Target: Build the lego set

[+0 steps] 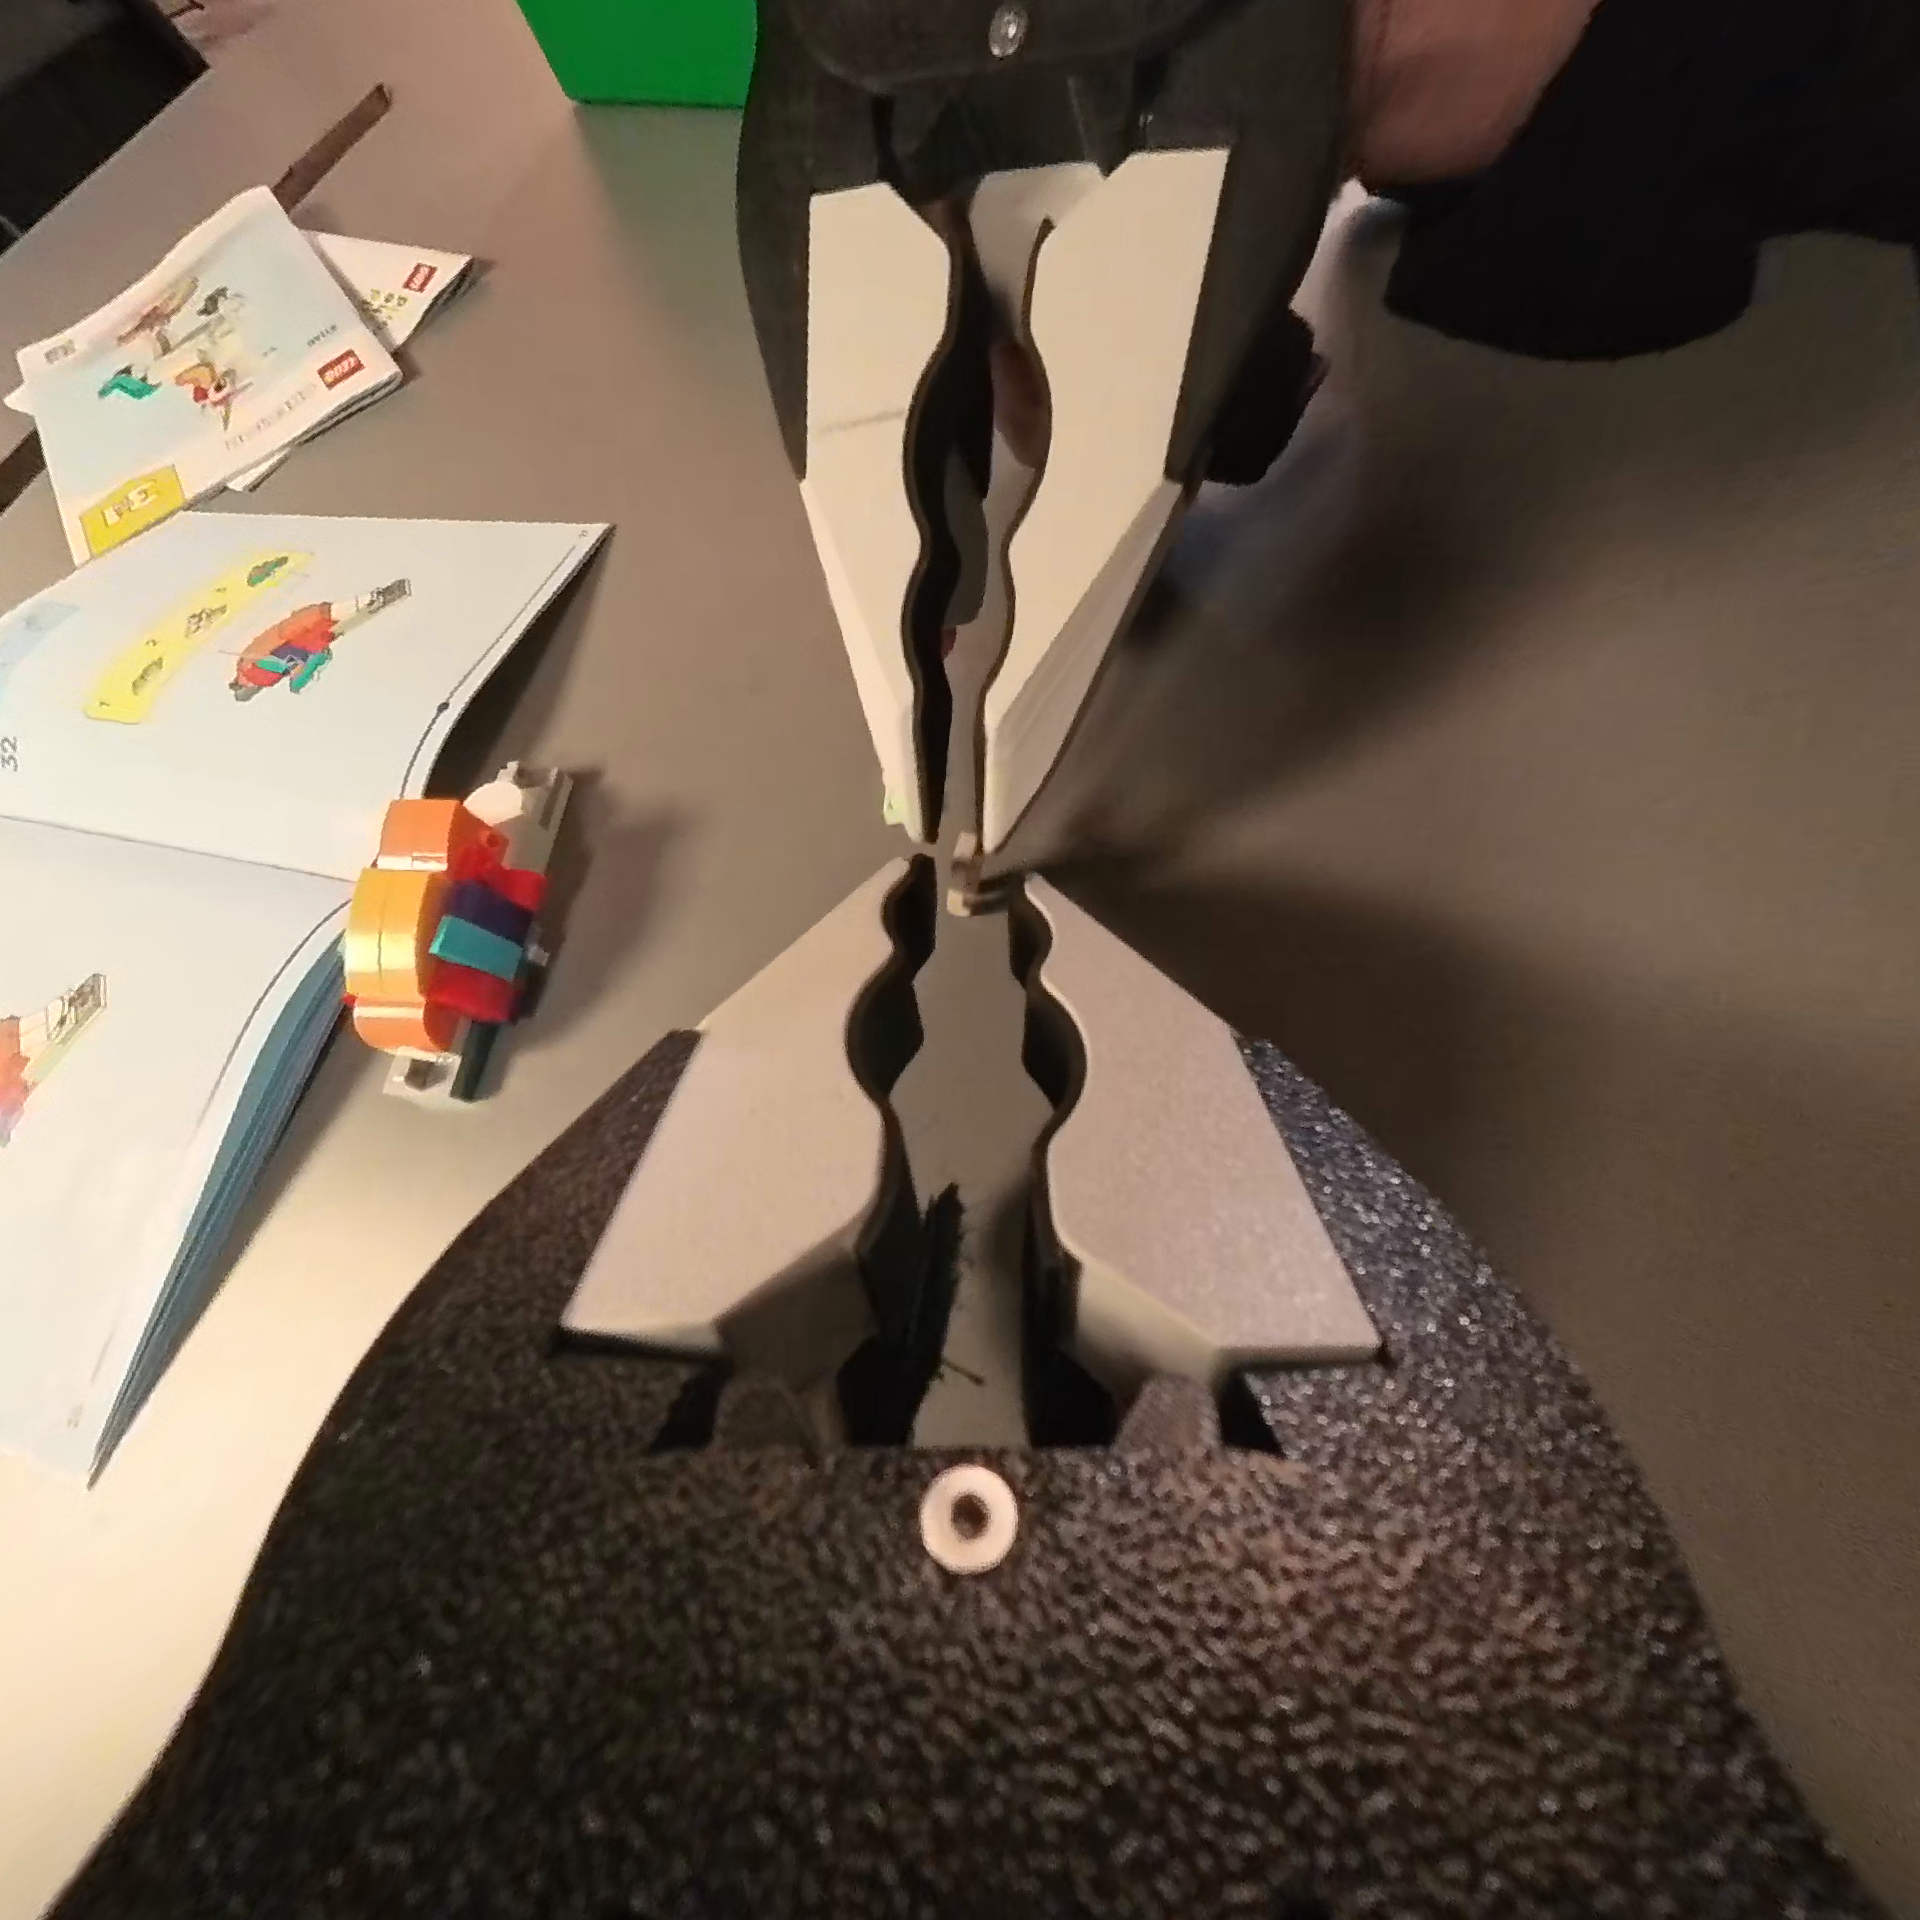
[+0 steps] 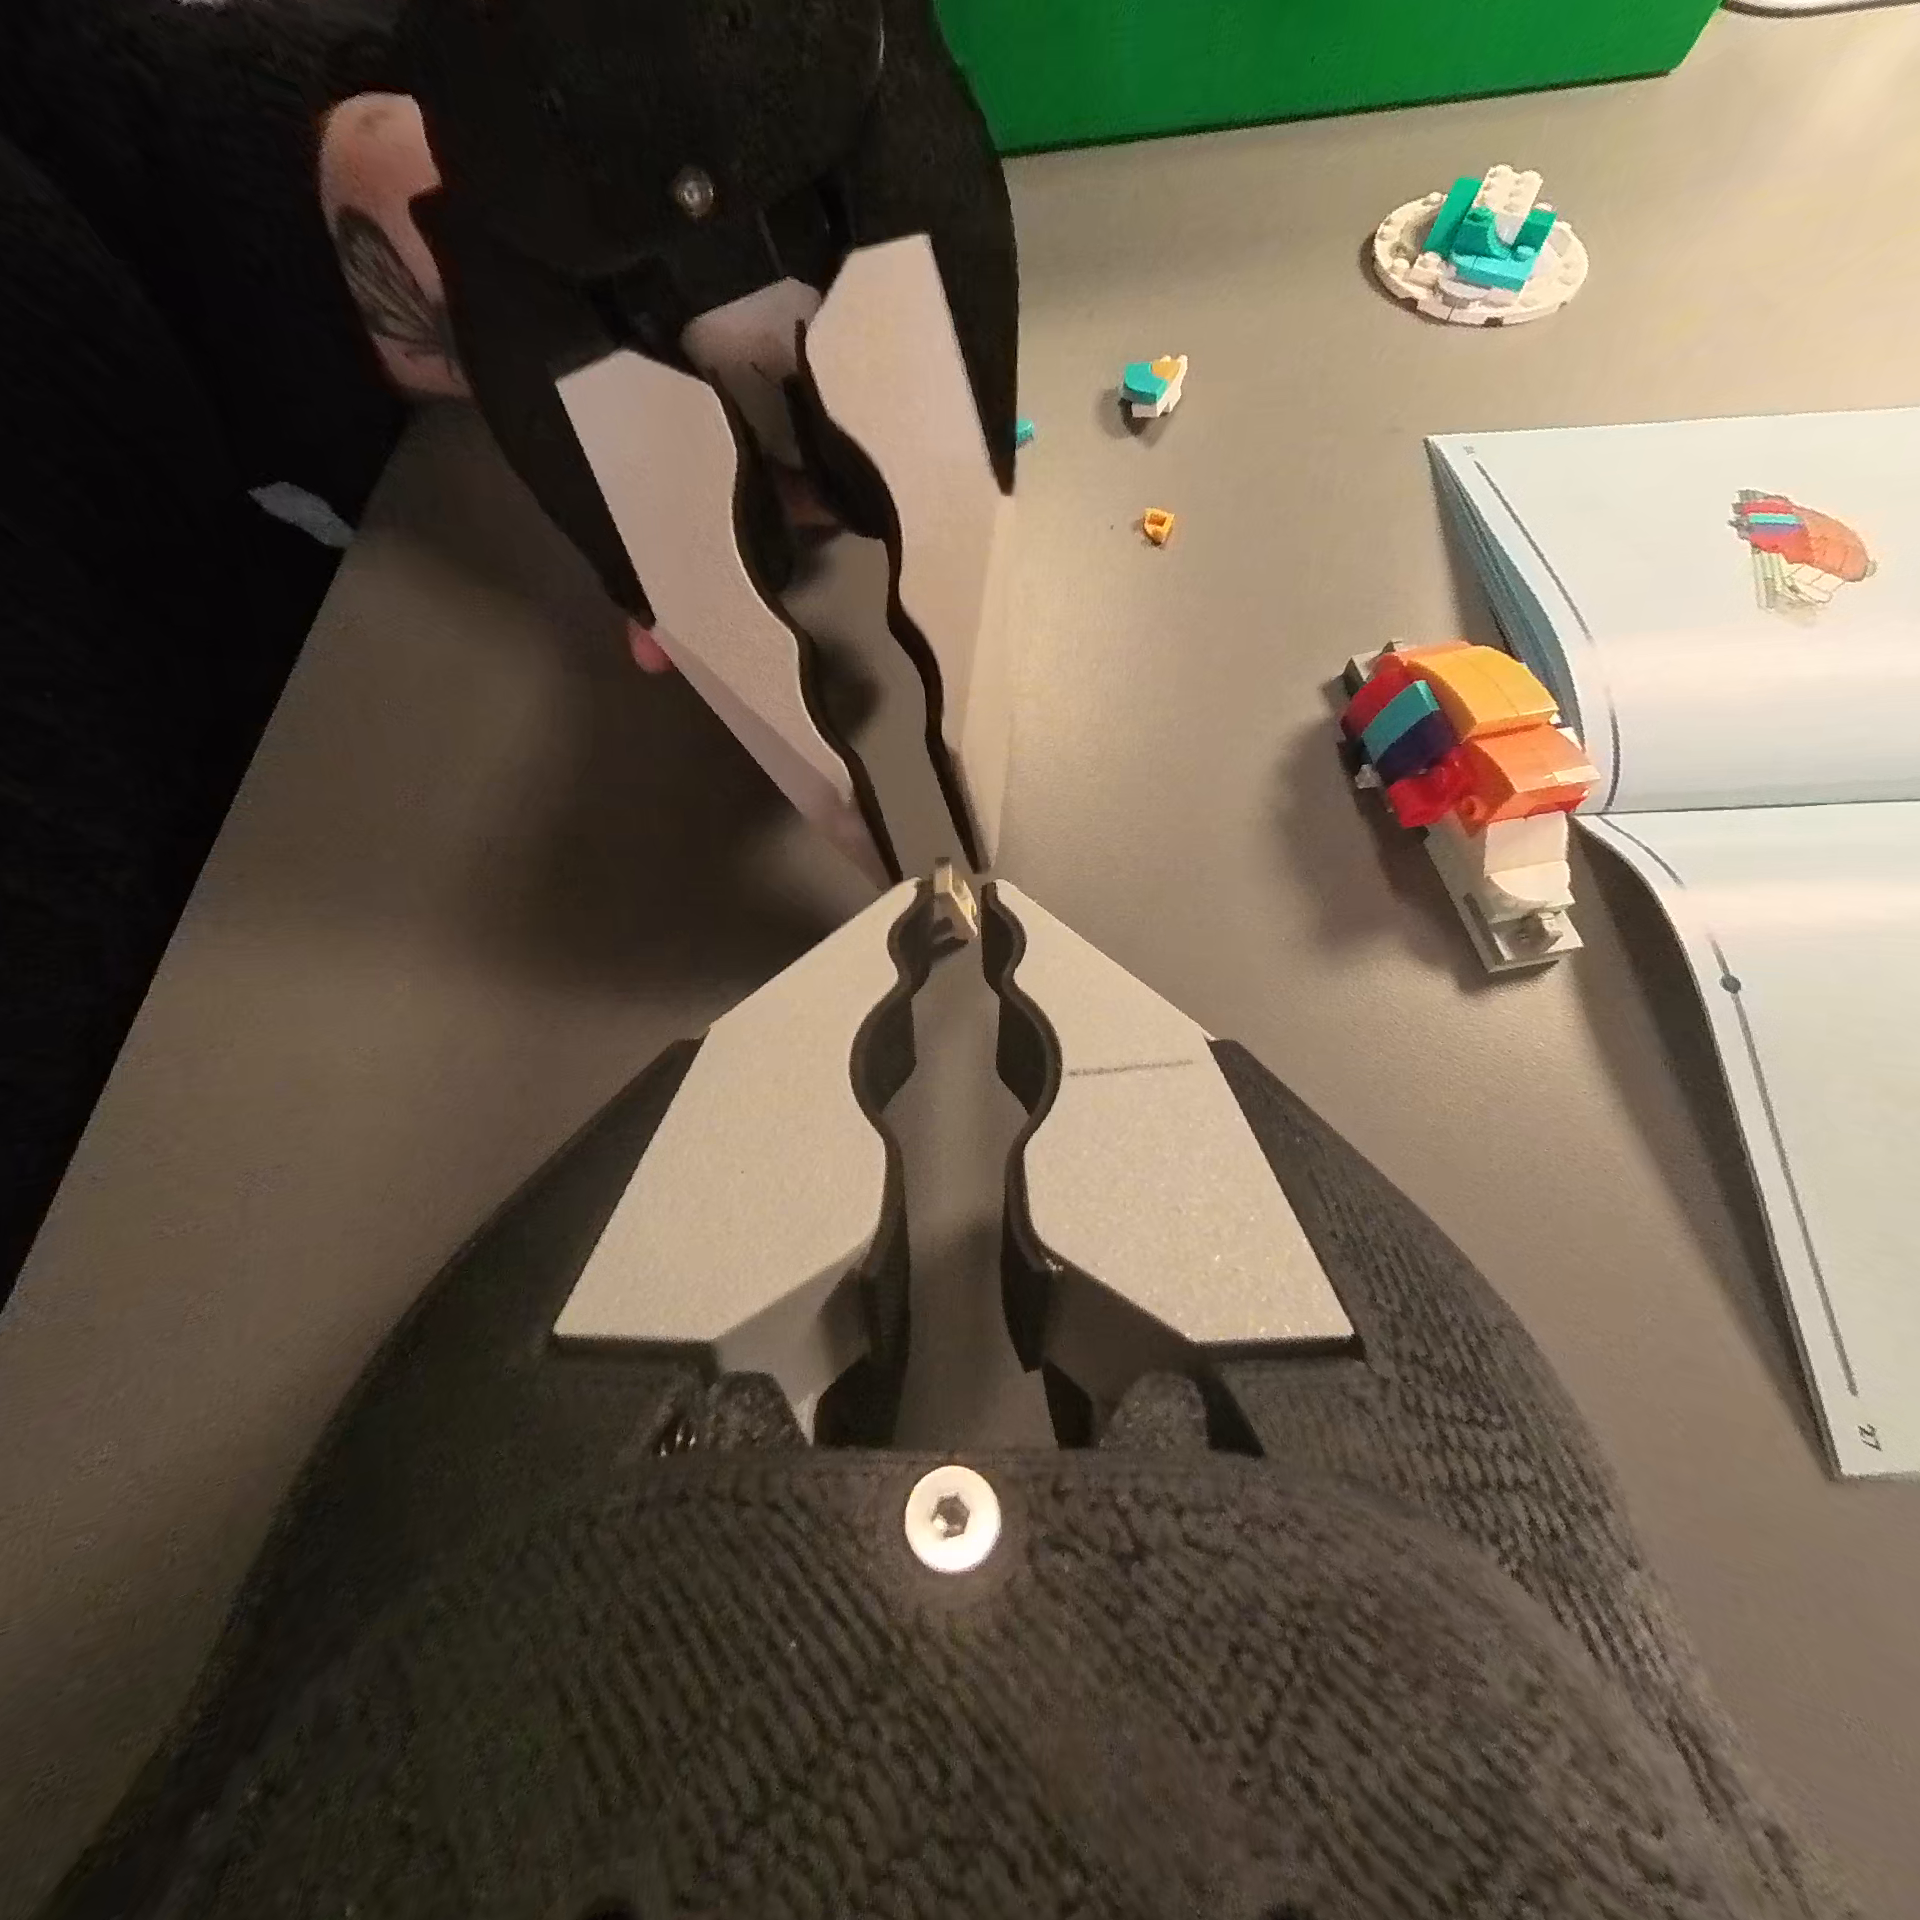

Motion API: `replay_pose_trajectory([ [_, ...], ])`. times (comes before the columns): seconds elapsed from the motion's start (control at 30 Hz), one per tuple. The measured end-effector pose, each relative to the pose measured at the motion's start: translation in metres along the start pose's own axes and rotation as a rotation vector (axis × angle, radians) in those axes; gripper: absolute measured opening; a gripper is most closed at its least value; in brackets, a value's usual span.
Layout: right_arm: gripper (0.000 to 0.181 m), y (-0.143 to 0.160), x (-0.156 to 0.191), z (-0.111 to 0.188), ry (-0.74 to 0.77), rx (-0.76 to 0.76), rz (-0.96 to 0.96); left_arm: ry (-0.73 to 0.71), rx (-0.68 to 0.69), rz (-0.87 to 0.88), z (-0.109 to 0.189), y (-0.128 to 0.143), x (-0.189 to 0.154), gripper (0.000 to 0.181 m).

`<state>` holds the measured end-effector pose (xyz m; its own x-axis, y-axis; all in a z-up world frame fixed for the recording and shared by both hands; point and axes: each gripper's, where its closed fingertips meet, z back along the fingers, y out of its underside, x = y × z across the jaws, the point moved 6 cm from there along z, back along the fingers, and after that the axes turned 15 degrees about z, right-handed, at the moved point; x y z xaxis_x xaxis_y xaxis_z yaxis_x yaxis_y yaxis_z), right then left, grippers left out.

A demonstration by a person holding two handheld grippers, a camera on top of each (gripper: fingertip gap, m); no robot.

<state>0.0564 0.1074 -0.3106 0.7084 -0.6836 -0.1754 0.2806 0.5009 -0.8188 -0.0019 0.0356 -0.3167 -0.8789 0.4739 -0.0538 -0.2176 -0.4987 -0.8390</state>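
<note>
the two grippers meet tip to tip above the grey table (image 2: 1351, 1195), with a tiny pale brick (image 2: 951, 902) between them. in the right wrist view the right gripper (image 2: 954, 896) has its fingers drawn nearly together and pinches that brick at the very tips. the left gripper (image 1: 940, 878) shows its fingers almost closed too, but whether it grips the brick or only touches it i cannot tell; the tips are blurred in the left wrist view.

the step in hand looks like a handover or a re-grip of one small piece before it goes onto the model. the orange and red model (image 2: 1455, 748) lies on the table well to the side, against the open instruction book (image 2: 1714, 644). a round white and teal base (image 2: 1481, 260) and a few loose bits (image 2: 1153, 384) lie farther off, near a green box (image 2: 1299, 62).

next, one gripper needs a firm, square hold on the brick before the other lets go, or it may drop
</note>
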Motion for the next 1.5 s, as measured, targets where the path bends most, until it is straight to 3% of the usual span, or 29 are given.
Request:
replay_pose_trajectory([
  [0.47,0.017,0.015,-0.017,0.028,0.053,0.015,0.008,-0.017,0.019,0.012,-0.004,-0.001,0.002,0.009],
  [0.73,0.017,0.025,-0.019,0.013,-0.063,0.113,0.034,-0.018,0.015,0.02,-0.004,-0.001,0.003,0.009],
  [0.9,0.007,0.025,-0.02,0.011,-0.043,0.137,0.07,-0.021,0.019,0.029,-0.004,-0.001,0.004,0.009],
  [1.33,0.005,0.015,-0.002,0.006,0.242,0.244,0.529,-0.015,0.01,-0.051,-0.005,0.0,0.0,0.001],
  [1.5,0.006,0.011,0.007,0.0,0.347,0.297,0.77,-0.017,0.02,0.046,-0.003,0.0,0.008,0.001],
])
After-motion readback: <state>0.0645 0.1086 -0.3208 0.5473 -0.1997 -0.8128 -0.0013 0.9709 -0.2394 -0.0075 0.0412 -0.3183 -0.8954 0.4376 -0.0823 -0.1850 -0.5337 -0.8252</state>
